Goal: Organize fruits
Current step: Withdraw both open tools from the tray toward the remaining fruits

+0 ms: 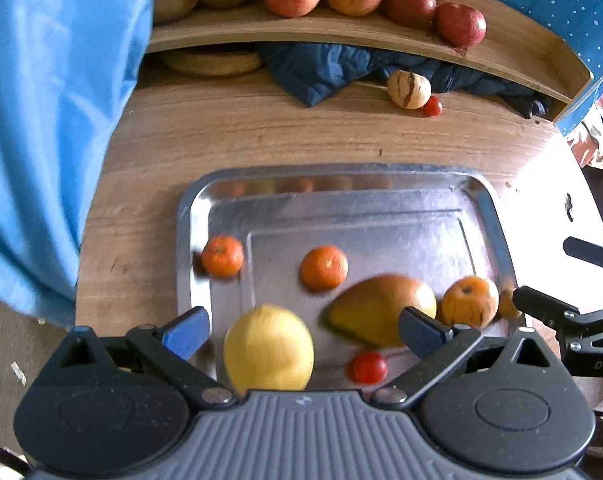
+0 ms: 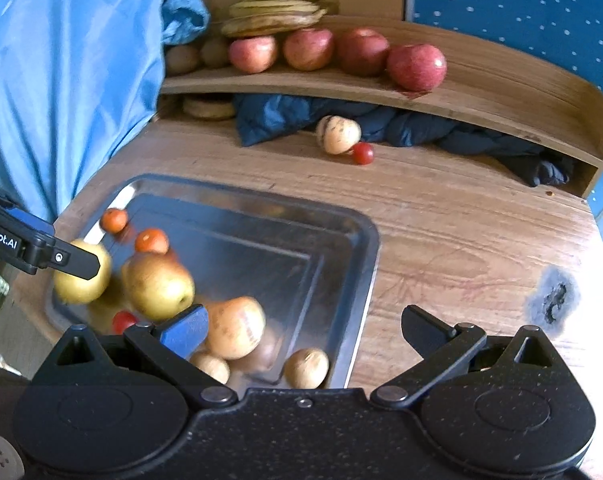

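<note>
Fruit lies scattered in a metal tray (image 1: 381,184) on the wooden bench (image 1: 229,136). Left tongs (image 1: 303,330) hang spread wide above the tray's near edge, gripping nothing; a yellow lemon-like fruit (image 1: 268,347) sits below and between the two fingers, though contact cannot be told. Beside it lie a mango (image 1: 375,304), a cherry tomato (image 1: 368,367), two small oranges (image 1: 222,256) and a yellow-orange apple (image 1: 469,300) near the tray's right rim. Motion blur softens the tray fruit.

Right tongs (image 2: 303,330) are likewise open and empty, poised over the tray's right rim and the bare bench beside it. In the right wrist view, a few small brownish fruits (image 2: 306,367) sit in the tray's near corner.

Farther back on the bench, outside the tray, a striped pale fruit (image 1: 408,89) touches a second cherry tomato (image 1: 432,106), just in front of a dark blue cloth (image 1: 325,68) under a wooden shelf (image 1: 341,30). On the shelf stand four red apples (image 2: 417,66), kiwis (image 2: 181,58) and bananas (image 2: 275,14). Light blue fabric (image 1: 53,120) hangs at the left.
</note>
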